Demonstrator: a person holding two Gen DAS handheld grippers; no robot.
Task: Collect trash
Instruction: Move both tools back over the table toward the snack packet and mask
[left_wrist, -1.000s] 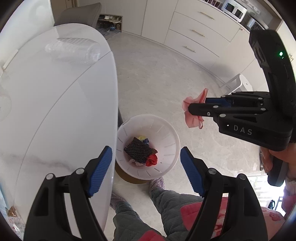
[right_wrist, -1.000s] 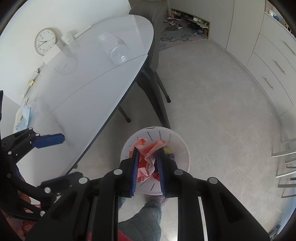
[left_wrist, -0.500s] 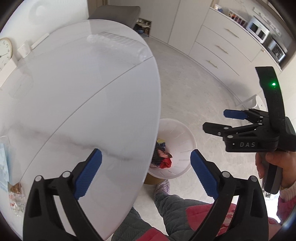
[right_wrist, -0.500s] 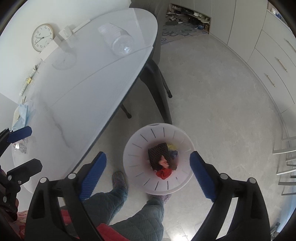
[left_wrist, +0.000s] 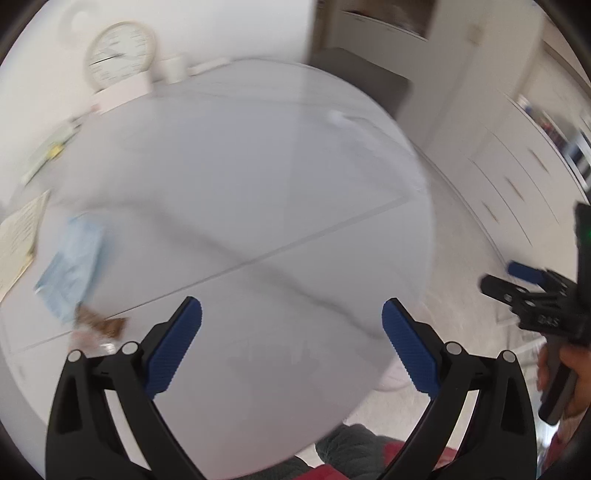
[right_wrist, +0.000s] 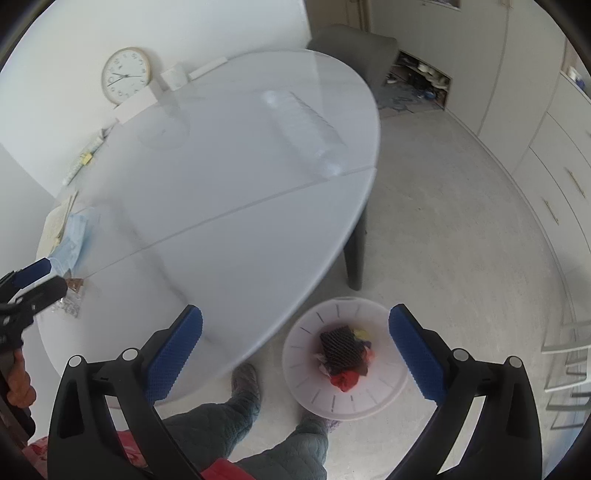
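Claws both spread wide, holding nothing: left claw over the table, right claw above the bin. Remaining trash: blue mask, snack wrapper, clear bottle. Best to approach the wrapper low, pinch its crumpled middle.

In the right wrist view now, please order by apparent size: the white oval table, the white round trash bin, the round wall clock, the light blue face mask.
1. White oval table
2. White round trash bin
3. Round wall clock and light blue face mask look alike; the clock stands farther away, so unranked.
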